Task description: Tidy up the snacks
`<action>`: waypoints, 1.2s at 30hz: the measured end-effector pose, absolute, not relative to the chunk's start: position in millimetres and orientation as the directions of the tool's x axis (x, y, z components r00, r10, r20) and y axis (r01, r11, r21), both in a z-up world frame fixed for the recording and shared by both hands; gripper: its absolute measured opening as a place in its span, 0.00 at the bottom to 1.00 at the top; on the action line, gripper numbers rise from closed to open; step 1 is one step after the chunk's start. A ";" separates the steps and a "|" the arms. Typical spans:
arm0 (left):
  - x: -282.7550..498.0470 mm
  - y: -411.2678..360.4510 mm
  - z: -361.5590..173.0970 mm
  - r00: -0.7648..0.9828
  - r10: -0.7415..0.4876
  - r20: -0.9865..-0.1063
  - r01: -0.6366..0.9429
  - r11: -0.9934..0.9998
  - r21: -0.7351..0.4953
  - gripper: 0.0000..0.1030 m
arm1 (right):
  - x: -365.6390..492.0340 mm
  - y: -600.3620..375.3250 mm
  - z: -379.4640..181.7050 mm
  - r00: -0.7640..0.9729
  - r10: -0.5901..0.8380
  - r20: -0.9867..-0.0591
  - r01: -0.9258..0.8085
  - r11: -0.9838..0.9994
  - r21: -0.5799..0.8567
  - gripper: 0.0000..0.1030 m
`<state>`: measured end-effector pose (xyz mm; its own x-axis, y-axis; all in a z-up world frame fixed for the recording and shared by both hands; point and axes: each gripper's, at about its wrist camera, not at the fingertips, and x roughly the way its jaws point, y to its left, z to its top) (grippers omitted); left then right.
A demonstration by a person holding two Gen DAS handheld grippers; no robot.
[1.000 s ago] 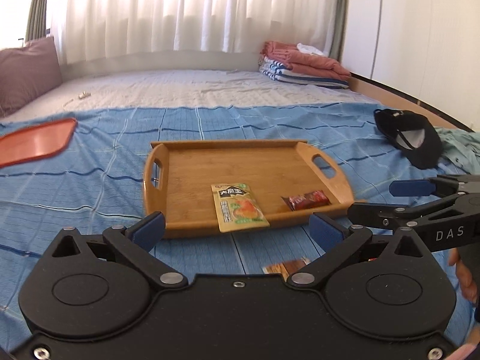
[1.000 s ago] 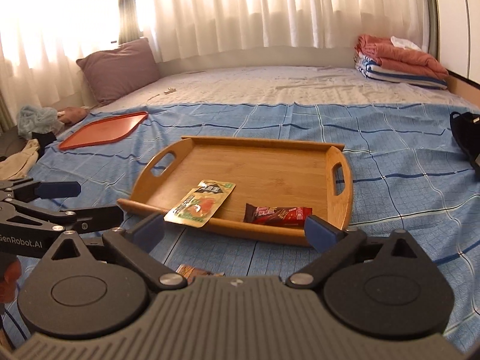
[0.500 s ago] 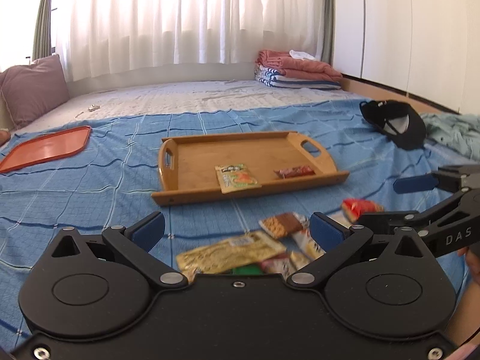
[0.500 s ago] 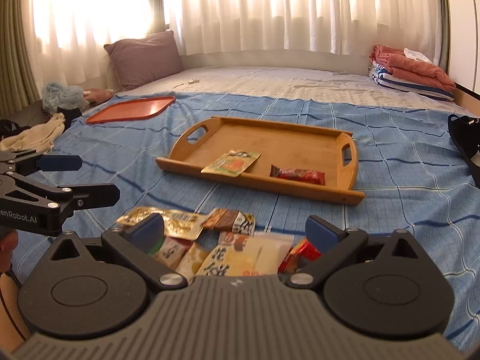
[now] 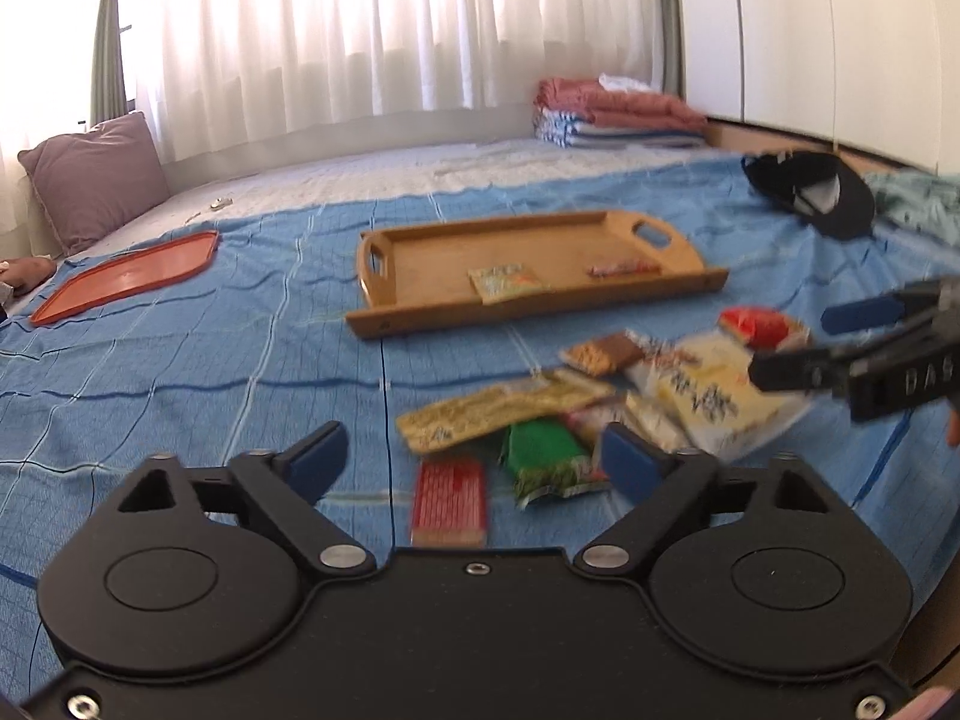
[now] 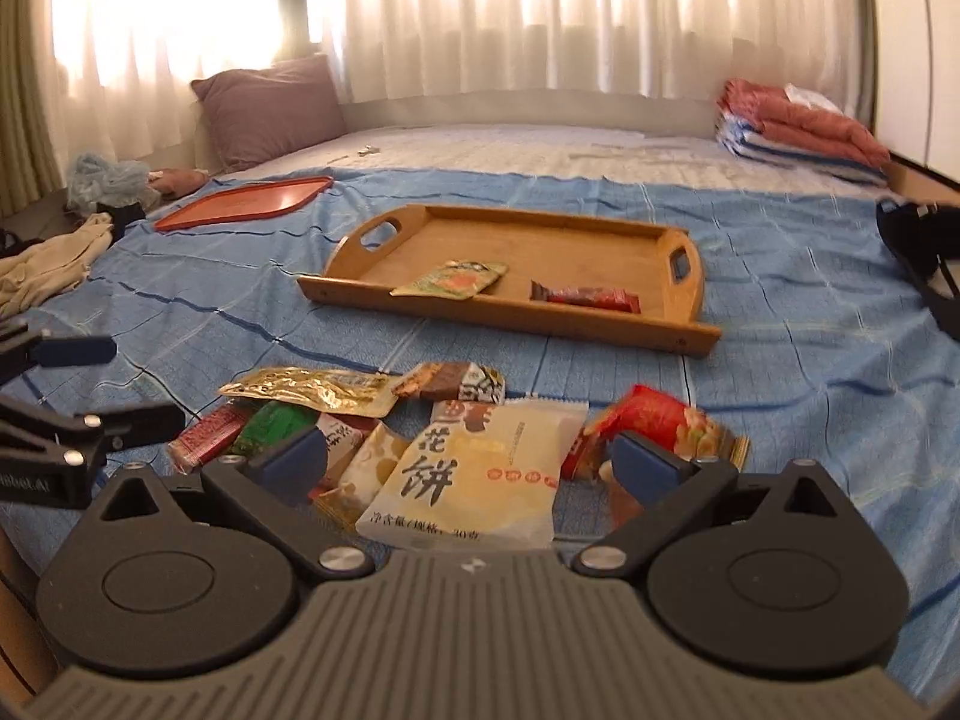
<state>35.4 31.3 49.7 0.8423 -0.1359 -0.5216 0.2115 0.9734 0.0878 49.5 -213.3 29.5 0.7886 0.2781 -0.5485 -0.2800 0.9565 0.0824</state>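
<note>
The left gripper (image 5: 474, 459) hovered low over the blue blanket (image 5: 180, 372), its jaws apart but closing, with no pad pressing on anything. Between its fingertips lay a red snack bar (image 5: 449, 501) and, just beside that, a green packet (image 5: 543, 459) near the right finger. A little farther ahead a long golden packet (image 5: 504, 408) lay flat, touching the green one.

The right gripper (image 6: 471, 462) also had its jaws apart and empty. Directly between and under them lay a pale cake packet (image 6: 474, 474) with large black characters. A red crinkled packet (image 6: 648, 420) rested just behind its right finger, and a brown biscuit packet (image 6: 453, 381) lay a bit ahead of it.

Farther away from both claws stood the wooden tray (image 6: 690, 330). Inside it lay an orange-green sachet (image 6: 453, 279) and a dark red bar (image 6: 585, 298), apart from each other. To the far left of the tray an orange lid (image 6: 240, 207) lay on the blanket.
</note>
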 end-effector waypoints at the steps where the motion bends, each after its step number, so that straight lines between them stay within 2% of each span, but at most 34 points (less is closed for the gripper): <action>1: 36.2 30.3 44.9 0.838 -0.131 -0.530 0.213 0.972 0.097 0.73 | 49.5 -213.2 26.6 0.786 0.280 -0.551 -0.275 0.957 0.094 1.00; 2: 37.0 29.4 40.4 0.834 -0.126 -0.537 0.212 0.972 0.103 0.66 | 49.5 -213.3 24.2 0.786 0.282 -0.551 -0.273 0.957 0.100 1.00; 4: 40.0 30.4 33.8 0.830 -0.117 -0.546 0.203 0.974 0.100 0.60 | 49.5 -211.9 19.9 0.793 0.268 -0.547 -0.263 0.961 0.090 1.00; 10: 54.2 37.6 18.7 0.811 -0.101 -0.576 0.162 0.985 0.055 0.52 | 50.0 -204.6 9.3 0.823 0.195 -0.534 -0.213 0.977 0.028 0.95; 25: 66.0 39.2 -4.0 0.810 -0.048 -0.584 0.102 0.993 0.059 0.52 | 64.2 -180.7 -9.5 0.809 0.148 -0.568 -0.186 0.982 -0.009 0.87; 36: 72.5 35.8 -7.2 0.817 -0.050 -0.575 0.095 0.994 0.049 0.49 | 76.3 -183.6 -17.1 0.790 0.155 -0.593 -0.153 0.987 0.053 0.85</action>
<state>72.5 35.8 -7.2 0.8167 -0.0497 -0.5748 0.0950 0.9943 0.0489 76.3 -183.6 -17.1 0.7905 0.1547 -0.5927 -0.1533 0.9868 0.0531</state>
